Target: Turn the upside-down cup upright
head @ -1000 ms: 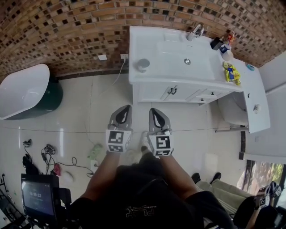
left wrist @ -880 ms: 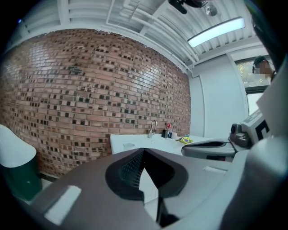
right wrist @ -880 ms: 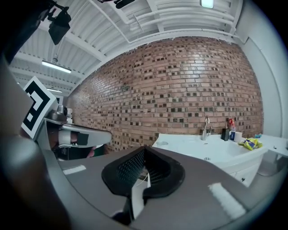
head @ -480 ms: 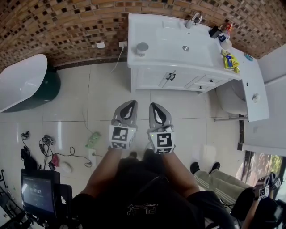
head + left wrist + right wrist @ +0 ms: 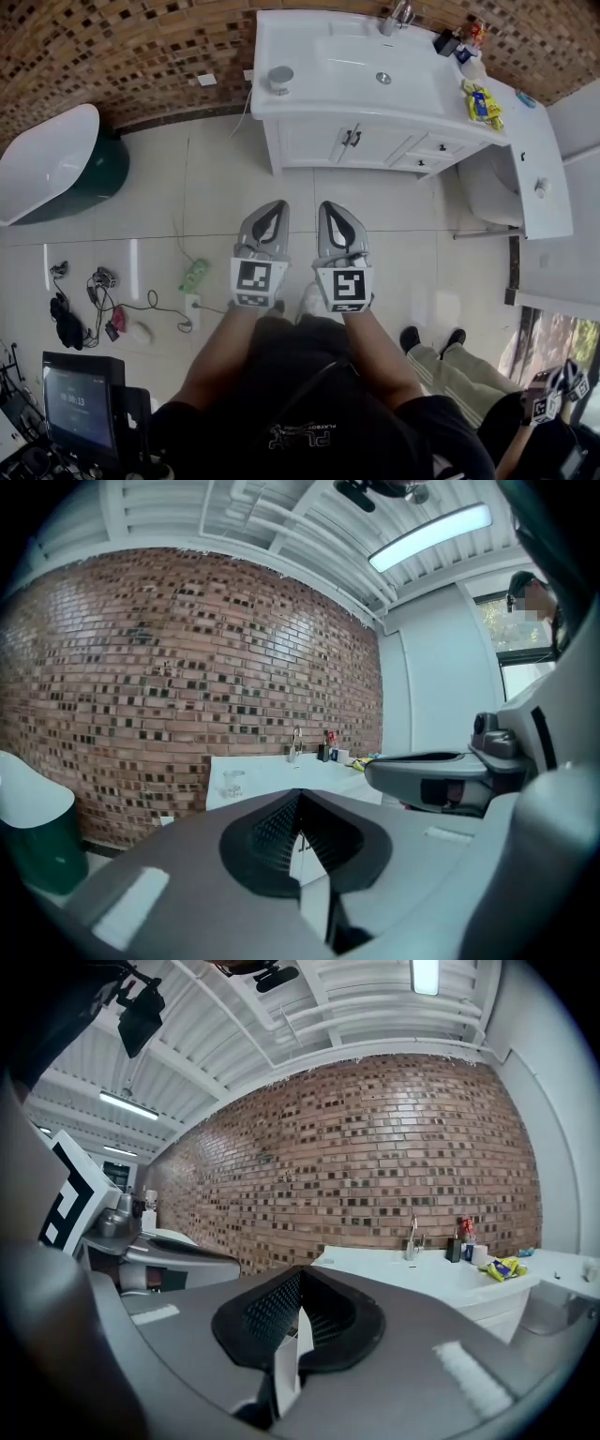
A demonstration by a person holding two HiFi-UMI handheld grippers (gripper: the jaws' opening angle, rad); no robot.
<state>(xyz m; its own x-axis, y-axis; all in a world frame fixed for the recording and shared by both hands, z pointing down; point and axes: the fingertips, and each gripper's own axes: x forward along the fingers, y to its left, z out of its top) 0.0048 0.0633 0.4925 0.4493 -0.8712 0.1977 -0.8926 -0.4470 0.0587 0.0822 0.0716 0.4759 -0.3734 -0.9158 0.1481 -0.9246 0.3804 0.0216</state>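
Observation:
A small grey cup point(image 5: 279, 78) stands upside down on the left front corner of the white vanity top point(image 5: 309, 94). In the left gripper view the cup point(image 5: 232, 785) shows as a clear glass on that corner, far ahead. My left gripper point(image 5: 269, 210) and right gripper point(image 5: 335, 210) are held side by side over the tiled floor, well short of the vanity. Both are shut and hold nothing. The left gripper point(image 5: 298, 797) and the right gripper point(image 5: 300, 1277) point roughly level towards the brick wall and the vanity.
The sink basin point(image 5: 375, 66) and tap point(image 5: 397, 13) sit mid-counter, with bottles point(image 5: 457, 42) and a yellow packet point(image 5: 481, 101) to the right. A white tub on a green base point(image 5: 47, 159) stands at the left. Cables and a power strip point(image 5: 192, 277) lie on the floor.
In the head view the vanity and cup have slid up and a little left. Both grippers stayed side by side and shut.

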